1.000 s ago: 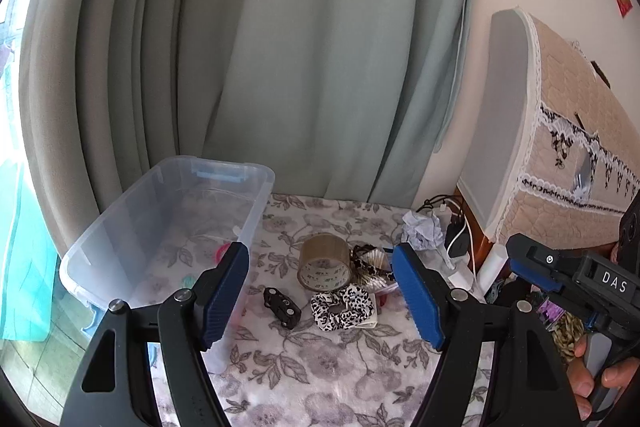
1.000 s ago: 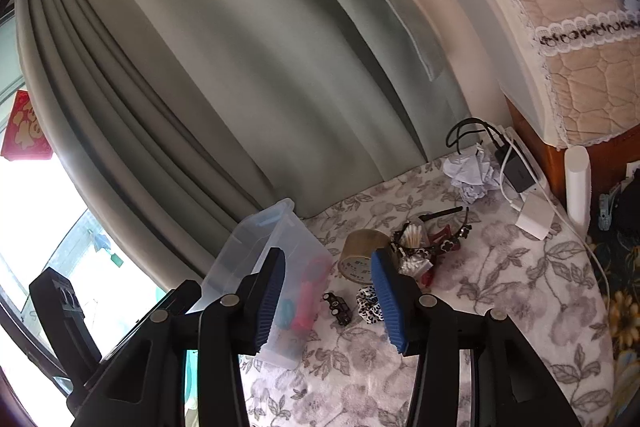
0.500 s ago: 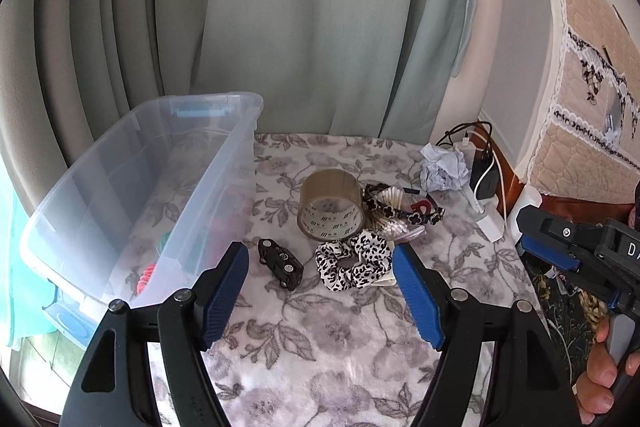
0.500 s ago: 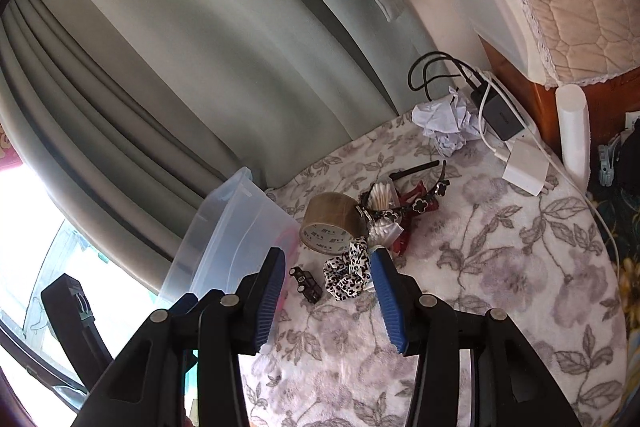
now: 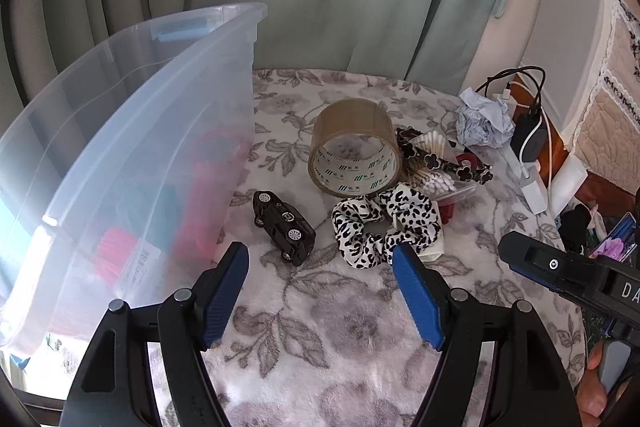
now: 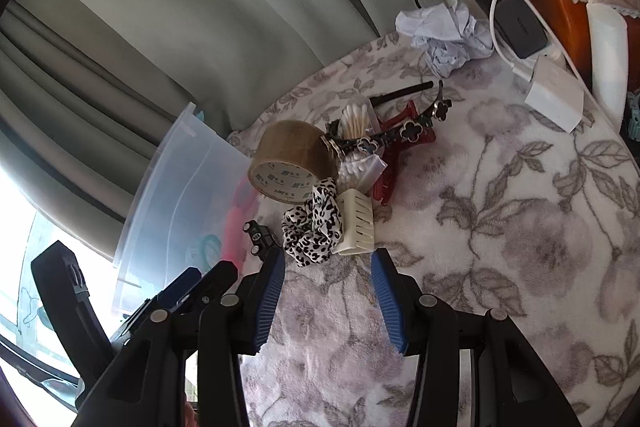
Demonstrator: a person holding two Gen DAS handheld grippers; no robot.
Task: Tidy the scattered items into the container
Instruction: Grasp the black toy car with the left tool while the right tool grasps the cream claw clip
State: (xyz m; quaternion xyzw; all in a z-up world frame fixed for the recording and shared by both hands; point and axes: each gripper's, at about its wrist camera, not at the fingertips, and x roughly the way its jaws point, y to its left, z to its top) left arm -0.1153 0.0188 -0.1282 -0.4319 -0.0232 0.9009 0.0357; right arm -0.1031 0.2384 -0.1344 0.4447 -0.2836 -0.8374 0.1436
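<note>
Descent is what has changed: across the last second both grippers have tipped downward and closed in, so the curtain that filled the earlier views has given way to the flower-printed fleece table cover (image 5: 344,331) and the clutter on it. The left gripper (image 5: 320,291) hangs with its blue jaws spread wide and nothing between them, just short of the small black toy car (image 5: 285,227) and the black-and-white leopard-print fabric scrunchie (image 5: 384,227). The right gripper (image 6: 328,291) stands released too, its narrower gap empty, pointed at the same scrunchie (image 6: 312,227) and the cream plastic comb-like clip (image 6: 357,227) beside it. Behind them lie the brown roll of packing tape (image 5: 354,147), cotton swabs and a black flower headband. The clear plastic storage bin (image 5: 120,155) stands at the left, already holding some pink and teal things. Judging by this, 2 first grasps are imminent, with all these loose items not yet binned.
</note>
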